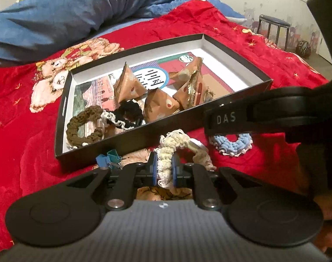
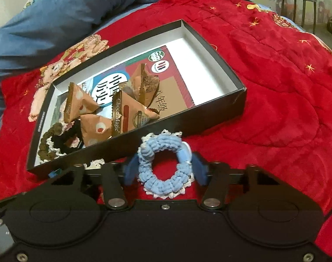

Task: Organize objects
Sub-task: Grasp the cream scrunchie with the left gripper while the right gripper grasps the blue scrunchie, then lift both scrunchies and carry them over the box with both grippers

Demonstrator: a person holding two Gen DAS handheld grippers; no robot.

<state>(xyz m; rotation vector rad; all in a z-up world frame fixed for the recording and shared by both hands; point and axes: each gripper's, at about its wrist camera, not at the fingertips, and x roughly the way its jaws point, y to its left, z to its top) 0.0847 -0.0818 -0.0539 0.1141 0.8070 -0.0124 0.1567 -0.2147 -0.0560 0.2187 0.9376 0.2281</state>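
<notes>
Pinching a cream scrunchie [image 1: 166,146] with the left claw [image 1: 164,170], blue pads pressed into its lace-edged band, just outside the near wall of the black box [image 1: 131,137]. Straddling a blue scrunchie [image 2: 163,168] with the right claw [image 2: 163,170], fingers spread to either side and not yet squeezing, the ring lying flat on the red bedspread [image 2: 275,76] close against the box's near wall. Seeing already inside the box a brown scrunchie [image 1: 83,124], a black scrunchie [image 1: 126,115] and several triangular snack packets [image 1: 163,104], all resting on a printed book cover [image 1: 148,76] lining the bottom. Leaving two small binder clips [image 1: 108,159], blue and teal, outside on the bedspread beside the left claw.

Judging the step in hand as gathering the loose hair ties into the box, one per claw, with the job looking well along. Needing next, on the left, a lift clear of the box's wall and a release near the other scrunchies; on the right, a closing of the fingers across the soft ring first. Watching for the yarn snagging on the pads at release, and for the box's light wall being nudged while crossing it.
</notes>
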